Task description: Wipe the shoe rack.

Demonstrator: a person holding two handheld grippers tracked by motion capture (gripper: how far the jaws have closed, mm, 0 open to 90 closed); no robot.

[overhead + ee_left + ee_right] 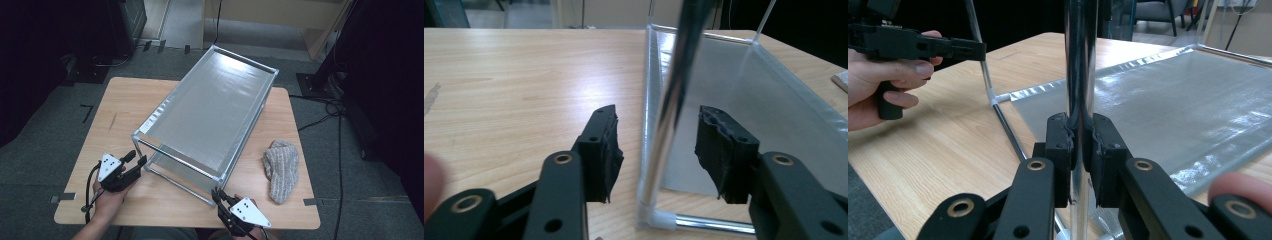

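Observation:
A metal-framed rack (210,110) with a silver fabric shelf stands on the wooden table (120,105). My left gripper (142,161) is at its front left corner. In the left gripper view the chrome leg (671,100) stands between the jaws of that gripper (659,135), and a gap shows on each side of it, so the gripper is open. My right gripper (217,194) is at the front right corner. In the right gripper view this gripper (1081,140) is shut on the upright chrome leg (1080,60), both pads pressed against it. The left gripper (975,50) shows far off there, held in a hand.
A grey knitted sock (281,167) lies on the table to the right of the rack, near the front right corner. The rack's lower rail (175,180) runs along the table between the two grippers. Dark floor and cables surround the table.

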